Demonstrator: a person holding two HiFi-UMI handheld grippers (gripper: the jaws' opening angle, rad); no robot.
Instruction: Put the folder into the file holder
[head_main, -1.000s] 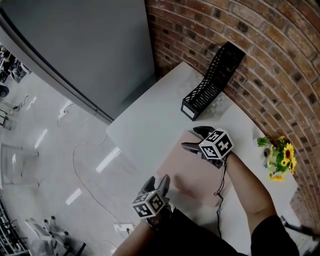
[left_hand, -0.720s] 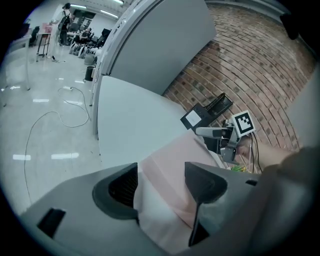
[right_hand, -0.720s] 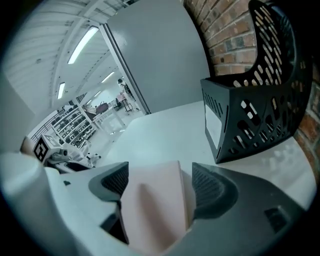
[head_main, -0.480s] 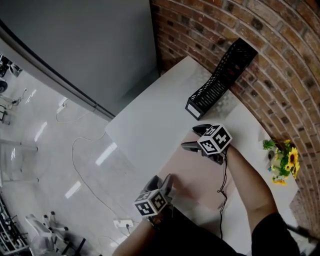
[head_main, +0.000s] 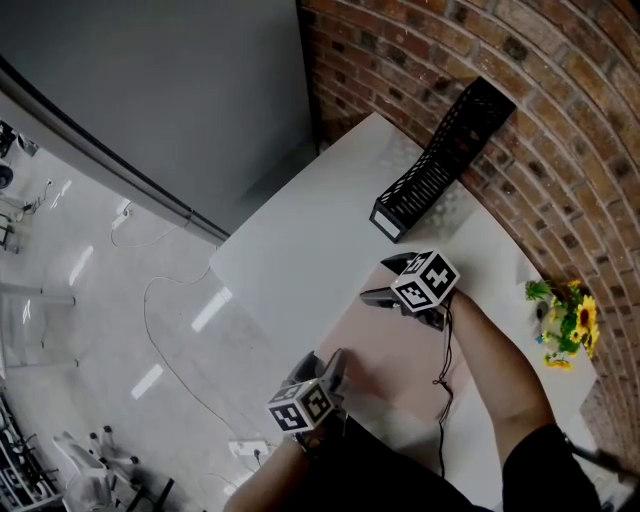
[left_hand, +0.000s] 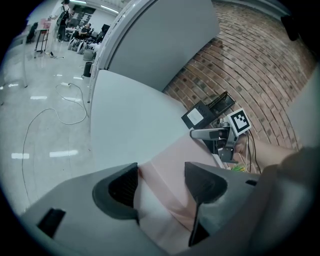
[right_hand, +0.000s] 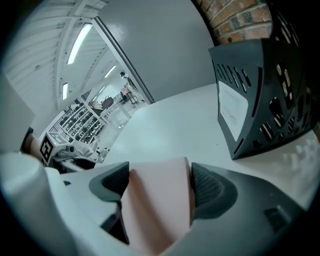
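the flat, pale pink paper folder (head_main: 385, 350) lay closed on the white table (head_main: 300, 250), plain and unmarked, well short of the black perforated plastic file holder (head_main: 430, 165) by the brick wall (head_main: 560, 150). the right gripper (head_main: 378, 280) sat at its far corner, jaws spread with the pink sheet filling the gap between them. the left gripper (left_hand: 161, 182) sat at the near corner, jaws also spread astride it. the person's forearm (head_main: 485, 350) and dark sleeve covered the folder's near side. whether any pad touched the paper was unclear.
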